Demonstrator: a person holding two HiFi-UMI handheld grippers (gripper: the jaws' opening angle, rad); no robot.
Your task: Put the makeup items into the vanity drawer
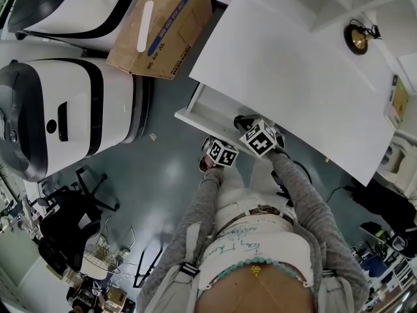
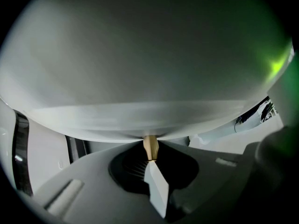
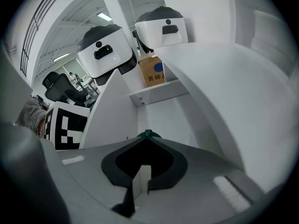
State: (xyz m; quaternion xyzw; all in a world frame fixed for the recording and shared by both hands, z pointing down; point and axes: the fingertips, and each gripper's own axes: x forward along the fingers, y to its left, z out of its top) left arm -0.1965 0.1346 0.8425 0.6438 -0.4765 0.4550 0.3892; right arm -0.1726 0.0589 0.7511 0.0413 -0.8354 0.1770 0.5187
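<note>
The white vanity (image 1: 293,70) has its drawer (image 1: 195,119) pulled out toward me. In the right gripper view the drawer (image 3: 159,111) looks bare inside, and no makeup items show in any view. My right gripper (image 1: 246,121) hangs over the drawer's near part. Its jaws are shut (image 3: 148,134), with a small green tip where they meet. My left gripper (image 1: 210,150) is at the drawer's front edge, beside the right one. In its own view the left gripper (image 2: 150,146) is shut, with a tan tip pressed against a close white panel (image 2: 140,78).
A round brass object (image 1: 357,38) sits at the vanity's far right. A cardboard box (image 1: 163,25) and a large white-and-black machine (image 1: 58,119) stand left of the drawer on the grey floor. An office chair (image 1: 65,220) is behind me at the left.
</note>
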